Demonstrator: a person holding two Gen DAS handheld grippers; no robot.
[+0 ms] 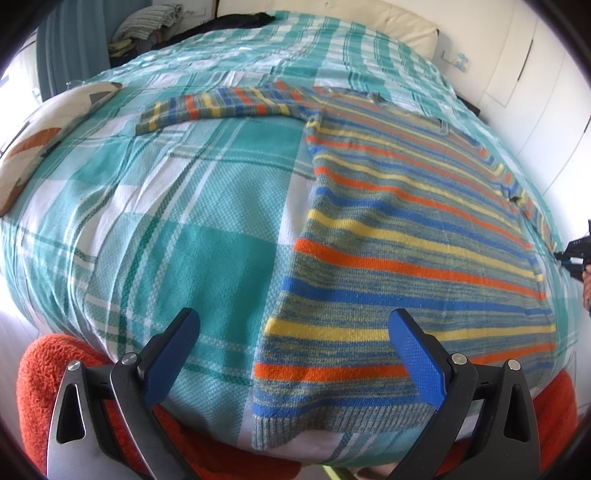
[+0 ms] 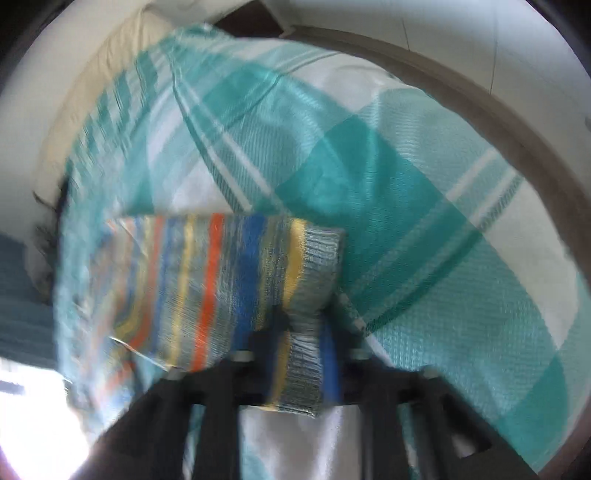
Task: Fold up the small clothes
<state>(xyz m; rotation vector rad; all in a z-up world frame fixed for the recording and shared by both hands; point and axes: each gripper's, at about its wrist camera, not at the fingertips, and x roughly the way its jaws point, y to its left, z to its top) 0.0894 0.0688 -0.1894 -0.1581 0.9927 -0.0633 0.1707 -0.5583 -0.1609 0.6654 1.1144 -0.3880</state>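
A small striped sweater (image 1: 406, 229), grey-blue with orange, yellow and blue bands, lies flat on the teal plaid bed cover (image 1: 166, 221). One sleeve (image 1: 221, 105) stretches out to the left. My left gripper (image 1: 293, 328) is open just above the sweater's bottom hem, near its left corner. My right gripper (image 2: 301, 336) is shut on the ribbed cuff of the other sleeve (image 2: 306, 280) and lifts it off the cover; that view is blurred. The right gripper also shows in the left wrist view (image 1: 570, 254) at the sweater's far right edge.
A patterned pillow (image 1: 48, 136) lies at the bed's left edge. An orange fuzzy blanket (image 1: 48, 376) sits at the near edge. A cream pillow (image 1: 399, 26) and a dark garment (image 1: 236, 22) lie at the head. White cupboards (image 1: 535, 74) stand on the right.
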